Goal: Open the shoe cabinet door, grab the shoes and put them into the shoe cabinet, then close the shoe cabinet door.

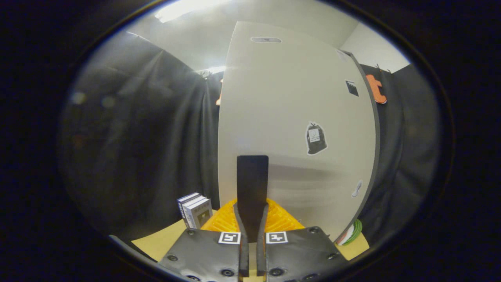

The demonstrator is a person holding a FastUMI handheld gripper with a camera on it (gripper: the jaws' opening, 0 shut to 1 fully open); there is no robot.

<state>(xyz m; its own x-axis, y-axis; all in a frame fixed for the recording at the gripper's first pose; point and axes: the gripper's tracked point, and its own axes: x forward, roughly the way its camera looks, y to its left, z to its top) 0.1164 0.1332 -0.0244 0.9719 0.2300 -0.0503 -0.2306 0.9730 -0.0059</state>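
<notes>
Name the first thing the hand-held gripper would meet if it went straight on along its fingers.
Probably the white cabinet door. The hand-held gripper is shut on a dark flat handle that stands against the door, beyond an orange slatted rack; depth is unclear.

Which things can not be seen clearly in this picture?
- Inside of the shoe cabinet: hidden by its pale door, gripper view.
- Orange basket: contents hidden behind the gripper, whose fingers look closed together.
- Stickers on the door: too small to read.
- Boxes: labels too small.
</notes>
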